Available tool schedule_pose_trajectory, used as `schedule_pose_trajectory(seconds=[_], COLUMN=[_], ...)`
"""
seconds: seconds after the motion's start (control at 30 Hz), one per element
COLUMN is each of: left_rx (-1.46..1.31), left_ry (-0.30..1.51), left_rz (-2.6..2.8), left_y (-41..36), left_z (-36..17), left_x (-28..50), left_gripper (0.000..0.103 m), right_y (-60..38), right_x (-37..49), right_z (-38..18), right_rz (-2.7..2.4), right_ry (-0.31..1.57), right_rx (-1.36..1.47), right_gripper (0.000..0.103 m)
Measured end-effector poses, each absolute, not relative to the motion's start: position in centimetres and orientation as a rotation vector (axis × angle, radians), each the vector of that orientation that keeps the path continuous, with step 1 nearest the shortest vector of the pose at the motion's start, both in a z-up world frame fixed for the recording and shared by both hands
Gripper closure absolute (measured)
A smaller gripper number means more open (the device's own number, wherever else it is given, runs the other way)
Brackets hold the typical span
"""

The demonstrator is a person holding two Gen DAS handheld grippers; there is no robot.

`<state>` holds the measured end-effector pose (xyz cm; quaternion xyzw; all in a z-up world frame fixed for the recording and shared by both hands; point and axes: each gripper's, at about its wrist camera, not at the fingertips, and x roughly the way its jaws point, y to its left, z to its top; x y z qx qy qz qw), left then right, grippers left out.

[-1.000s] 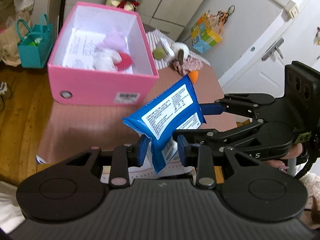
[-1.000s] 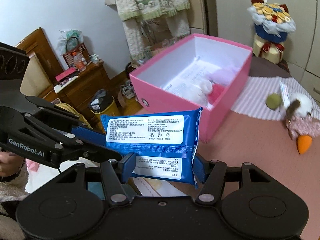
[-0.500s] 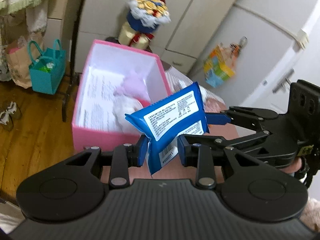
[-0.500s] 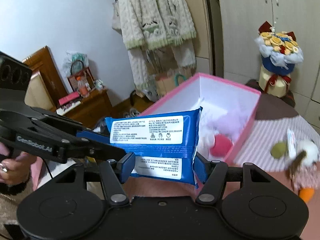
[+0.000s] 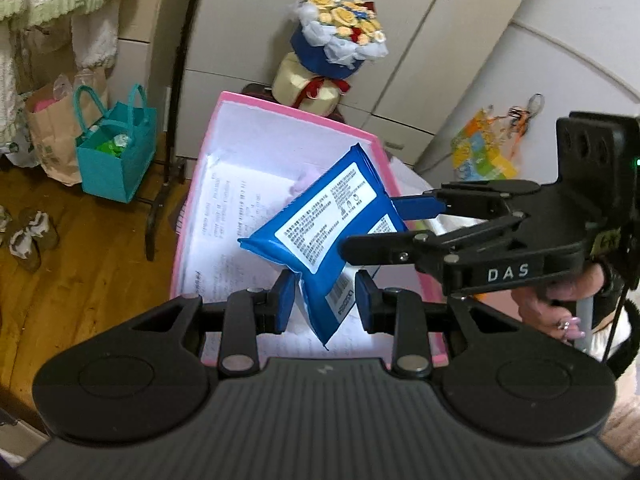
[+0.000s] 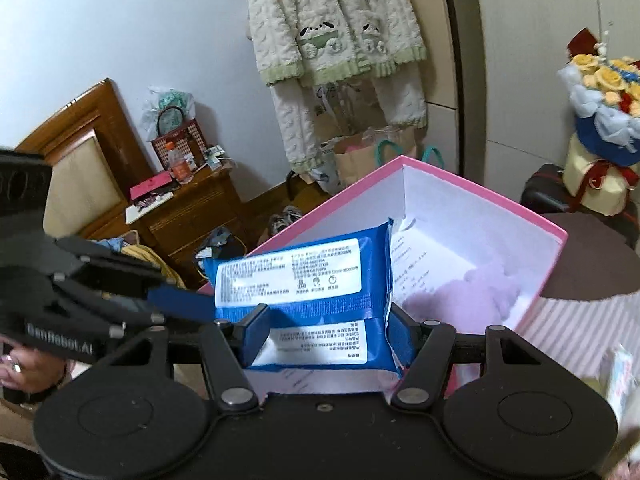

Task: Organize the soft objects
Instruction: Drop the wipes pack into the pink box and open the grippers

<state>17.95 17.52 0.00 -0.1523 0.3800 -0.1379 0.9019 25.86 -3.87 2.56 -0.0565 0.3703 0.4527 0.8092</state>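
A blue wet-wipes pack (image 5: 328, 224) hangs over the open pink box (image 5: 296, 116). My right gripper (image 6: 326, 336) is shut on the pack (image 6: 308, 284) and holds it. My left gripper (image 5: 322, 304) has its pads either side of the pack's lower corner with a visible gap, so it is open. The right gripper also shows in the left wrist view (image 5: 404, 220), reaching in from the right. The box (image 6: 472, 188) is white inside, with printed paper on its floor and a pale pink plush toy (image 6: 476, 296) in it.
A bouquet (image 5: 340, 44) on a cream stand sits behind the box. A teal bag (image 5: 116, 152) and a paper bag stand on the wooden floor at left. A striped cloth (image 6: 576, 328) covers the table to the right. White cupboards stand behind.
Both grippers carried the pack up and forward from the near table to above the box's inside. The left gripper's pads have parted from the pack's corner.
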Motion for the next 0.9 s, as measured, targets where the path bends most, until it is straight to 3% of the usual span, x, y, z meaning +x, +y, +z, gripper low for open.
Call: schedule_pose_trajectory(seconds=[0.7, 0.9], left_rx=[-0.192, -0.123], left_ry=[0.817, 0.744], left_rz=[-0.137, -0.079], left_y=[16.7, 16.2], left_z=[-2.7, -1.9], left_x=[22.0, 20.9], left_gripper=[0.072, 0.055], right_y=[0.2, 1.3], right_x=[32.4, 32.2], right_z=[-0.8, -1.2], right_rz=[1.116, 1.061], right_ry=[0.839, 0.829], right_rx=[-0.285, -0.333], right_gripper=[0.035, 0.035])
